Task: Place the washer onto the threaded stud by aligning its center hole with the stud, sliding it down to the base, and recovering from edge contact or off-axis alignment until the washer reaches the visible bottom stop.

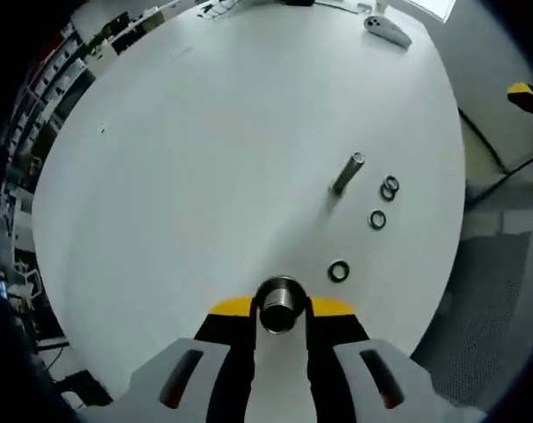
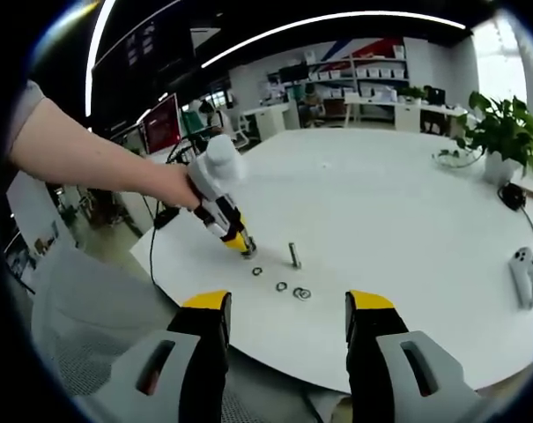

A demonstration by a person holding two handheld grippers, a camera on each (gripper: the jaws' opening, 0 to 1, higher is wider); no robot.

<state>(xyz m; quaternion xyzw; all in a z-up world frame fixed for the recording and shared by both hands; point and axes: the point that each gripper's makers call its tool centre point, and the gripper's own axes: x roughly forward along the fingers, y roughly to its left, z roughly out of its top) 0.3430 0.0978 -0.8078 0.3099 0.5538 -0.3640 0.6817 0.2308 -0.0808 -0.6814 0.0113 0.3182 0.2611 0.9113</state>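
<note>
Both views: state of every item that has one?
left gripper: shut on a threaded stud, held near the table.
right gripper: open, empty, off the table edge.
second stud: standing free on the table.
washers: lying flat on the table, none on a stud.

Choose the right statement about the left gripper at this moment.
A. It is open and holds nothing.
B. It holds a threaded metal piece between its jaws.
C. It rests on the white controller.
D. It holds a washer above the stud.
B: in the left gripper view, the left gripper is closed on a threaded metal piece, while the washers lie loose on the table near the stud.
</note>
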